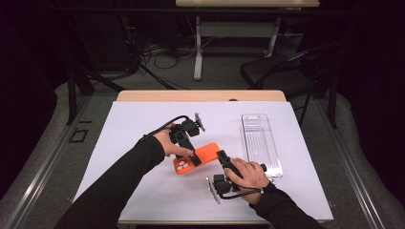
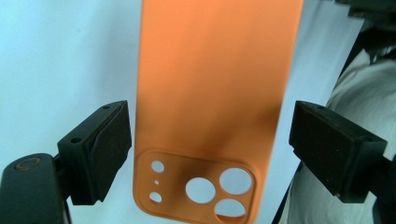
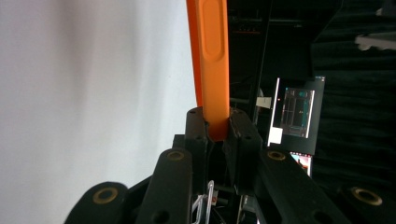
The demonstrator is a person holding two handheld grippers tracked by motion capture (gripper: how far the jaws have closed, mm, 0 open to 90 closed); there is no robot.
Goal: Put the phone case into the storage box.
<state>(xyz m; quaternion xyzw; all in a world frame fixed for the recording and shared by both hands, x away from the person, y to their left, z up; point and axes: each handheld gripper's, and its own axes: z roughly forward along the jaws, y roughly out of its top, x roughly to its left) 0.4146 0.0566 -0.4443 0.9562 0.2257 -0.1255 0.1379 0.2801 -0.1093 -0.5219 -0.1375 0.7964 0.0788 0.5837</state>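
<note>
Phone case (image 1: 198, 158): orange, soft matte finish, one piece. Plain back faces up; raised camera panel at one end with several round cut-outs (image 2: 201, 189). Long slot (image 3: 212, 32) in the side edge. Position: mid-counter, probably lifted a little off the white surface, long axis running diagonally.

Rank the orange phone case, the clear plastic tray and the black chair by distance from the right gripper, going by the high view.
1. Orange phone case: clamped in the right gripper at its near end.
2. Clear plastic tray: on the table just right of that gripper.
3. Black chair: on the floor beyond the table's far right corner.
</note>
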